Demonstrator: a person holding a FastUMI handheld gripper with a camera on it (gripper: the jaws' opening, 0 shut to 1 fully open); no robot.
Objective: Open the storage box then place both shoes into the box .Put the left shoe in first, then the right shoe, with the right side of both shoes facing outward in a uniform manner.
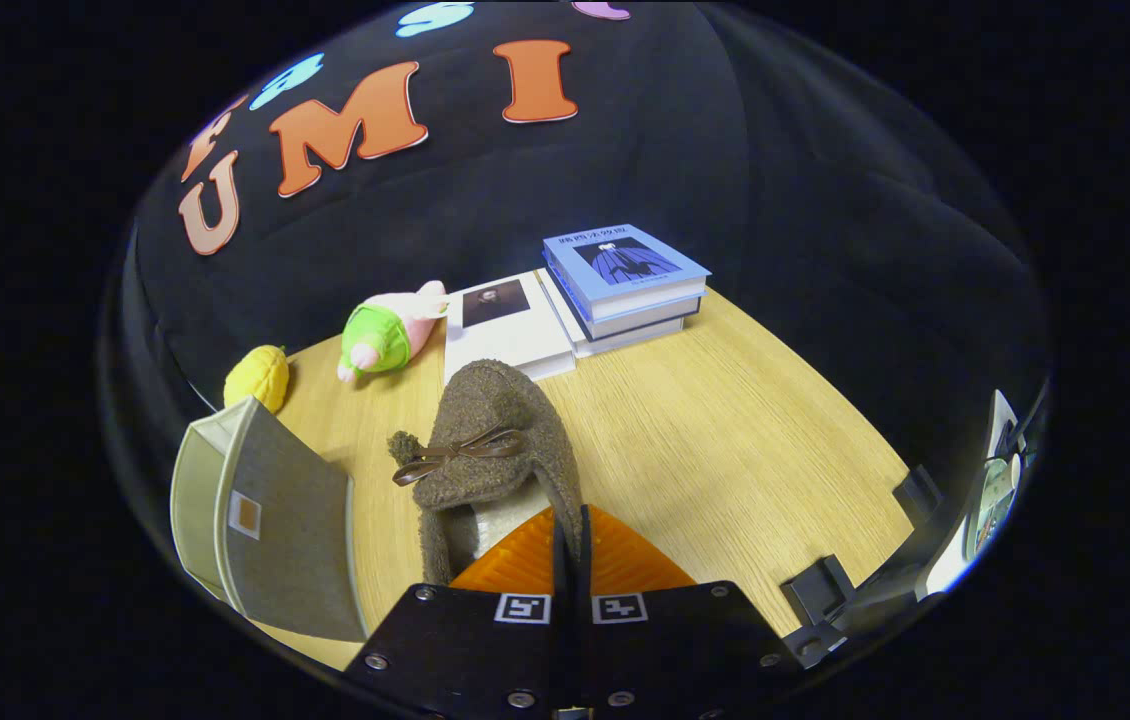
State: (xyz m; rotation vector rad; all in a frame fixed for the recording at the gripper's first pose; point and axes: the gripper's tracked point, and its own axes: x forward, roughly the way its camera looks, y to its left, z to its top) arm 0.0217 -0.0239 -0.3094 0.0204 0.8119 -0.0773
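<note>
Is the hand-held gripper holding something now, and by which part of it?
Yes. The hand-held gripper is shut on the brown fuzzy shoe, its orange fingers pinching the collar edge at the shoe's opening, on the right side behind the bow.

So the claw point(571, 545) on this rig is basically two flat black plates side by side, each one angling outward like a wedge, with a thin dark seam running up the middle between them. Each plate has a little square black-and-white marker tag stuck right next to that seam, one on either side. Silver round-head screws dot the plates, a couple near the outer corners and a few more lower down along the body. Up front the fingers point(525, 562) are bright orange plastic with fine ribbing across the surface, and their inner edges look black. The ribbed orange parts fan out from the centre line.
</note>
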